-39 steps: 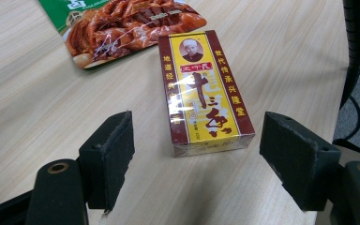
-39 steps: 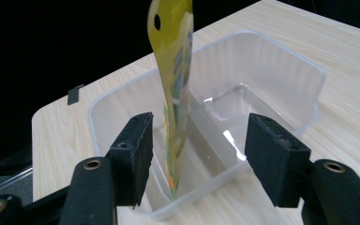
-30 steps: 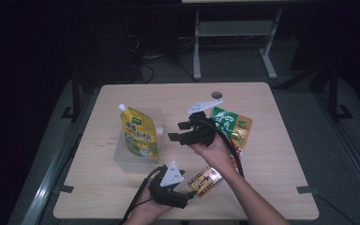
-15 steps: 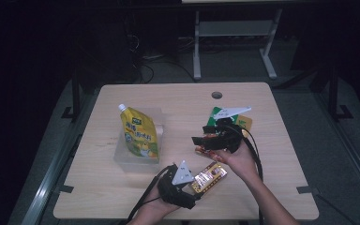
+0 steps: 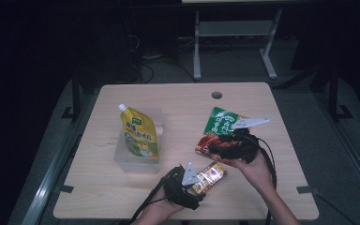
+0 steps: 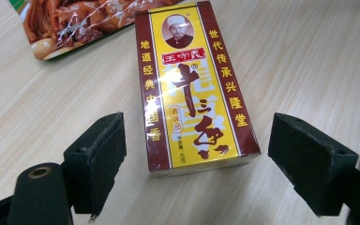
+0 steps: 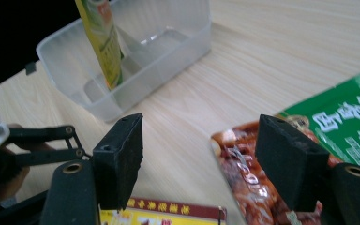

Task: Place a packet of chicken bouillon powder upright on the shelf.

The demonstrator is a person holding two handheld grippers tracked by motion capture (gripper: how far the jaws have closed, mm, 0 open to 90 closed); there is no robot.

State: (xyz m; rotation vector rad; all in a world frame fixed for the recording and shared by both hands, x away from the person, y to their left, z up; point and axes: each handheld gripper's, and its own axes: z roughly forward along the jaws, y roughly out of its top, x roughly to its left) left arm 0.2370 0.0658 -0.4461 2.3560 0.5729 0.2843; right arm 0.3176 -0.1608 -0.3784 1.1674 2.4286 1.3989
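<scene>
Two foam-padded grippers, left gripper (image 6: 194,171) and right gripper (image 7: 199,161), seemingly open over glossy rectangular box (image 6: 192,89).

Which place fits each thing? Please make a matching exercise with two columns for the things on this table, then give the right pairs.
Things:
1. yellow spout pouch
2. yellow and red box
3. green and red food bag
4. round hole

Places:
A. lying in front of the left gripper, its jaws open
B. in the table top, near the far edge
C. standing in the clear plastic bin
D. lying flat beside the right gripper

Pairs: 1-C, 2-A, 3-D, 4-B
</scene>
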